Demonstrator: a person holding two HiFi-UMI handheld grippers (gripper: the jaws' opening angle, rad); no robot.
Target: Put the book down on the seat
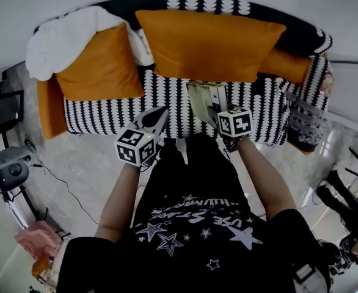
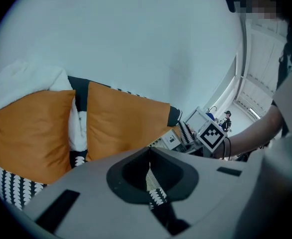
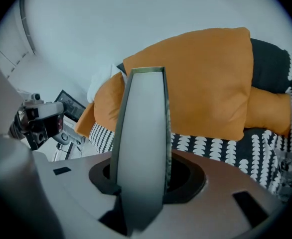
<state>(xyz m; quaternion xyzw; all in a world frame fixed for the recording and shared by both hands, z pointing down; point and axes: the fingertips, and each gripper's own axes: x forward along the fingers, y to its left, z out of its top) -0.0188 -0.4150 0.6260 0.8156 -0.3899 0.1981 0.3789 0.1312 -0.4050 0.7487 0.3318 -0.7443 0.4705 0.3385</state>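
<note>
Clamping the book [image 3: 141,148] edge-on between the fingers of the right gripper [image 1: 217,116], pressed against both covers, and holding it upright over the black-and-white seat [image 1: 167,99], right of its middle and just on the near side of the big orange cushion [image 1: 209,44]. Judged to be hanging clear of the fabric, though hard to confirm from above. Hovering to the left with the left gripper [image 1: 156,118], near the book but apart from it, fingers together on nothing. Most likely to go wrong: letting go while upright. Set on a narrow edge on soft upholstery, bound to tip. If toward the near side, likely to slide off the front of the seat onto the floor [image 1: 87,157]; if toward the far side, merely to end up propped against the cushion rather than lying down. Also risky: opening from too high, inviting a bounce or a flop open with creased pages. Gripped only at the near end, so prone to swinging in the fingers during any quick tilt toward flat, and perhaps to slipping out early. Worth watching too for a knock against the left gripper while lowering, given so little room between the two. Safest by this reading: laying flat well back from the front edge, then parting the fingers only with a cover down on the fabric.
</note>
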